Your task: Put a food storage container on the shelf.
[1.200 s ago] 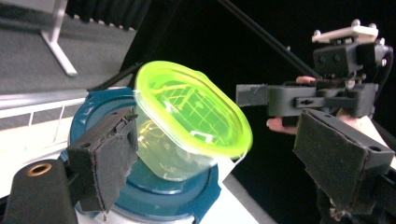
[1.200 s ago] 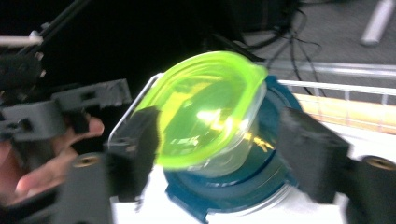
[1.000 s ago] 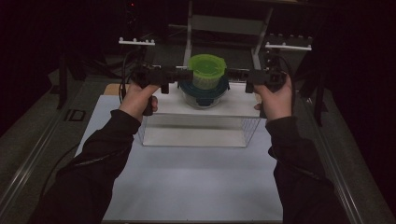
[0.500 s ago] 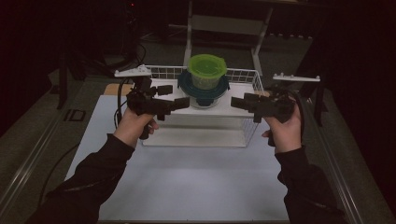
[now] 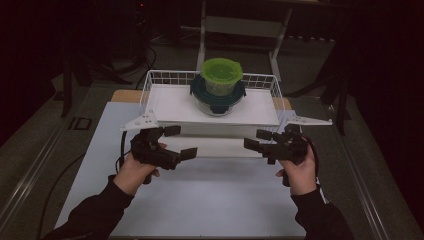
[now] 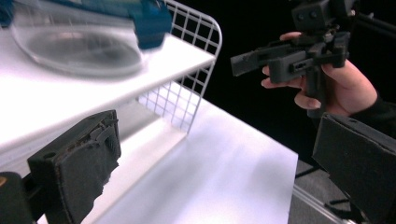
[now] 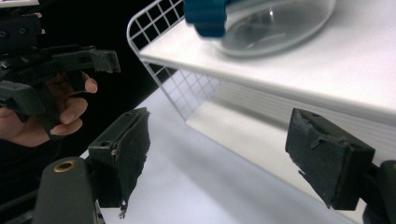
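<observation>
A clear bowl with a dark teal lid (image 5: pixel 217 101) stands on a white raised shelf (image 5: pixel 167 107), and a green-lidded tub (image 5: pixel 222 74) sits on top of it. My left gripper (image 5: pixel 181 142) hangs in front of the shelf's left end, open and empty. My right gripper (image 5: pixel 257 139) hangs in front of its right end, also open and empty. The two grippers point toward each other. In the left gripper view my jaws (image 6: pixel 219 172) frame the shelf edge and the blurred bowl (image 6: pixel 79 44). The right gripper view has my jaws (image 7: pixel 226 156) wide apart below the bowl (image 7: pixel 275 28).
A white wire basket rim (image 5: pixel 165 77) runs behind and beside the shelf. A pale mat (image 5: pixel 210 200) covers the table in front of it. Dark stands and cables lie beyond the table. The other hand's gripper (image 6: pixel 289 58) faces my left one.
Both hands have come down and back from either side of the stacked containers to a spot low in front of the shelf. The containers stayed in place.
</observation>
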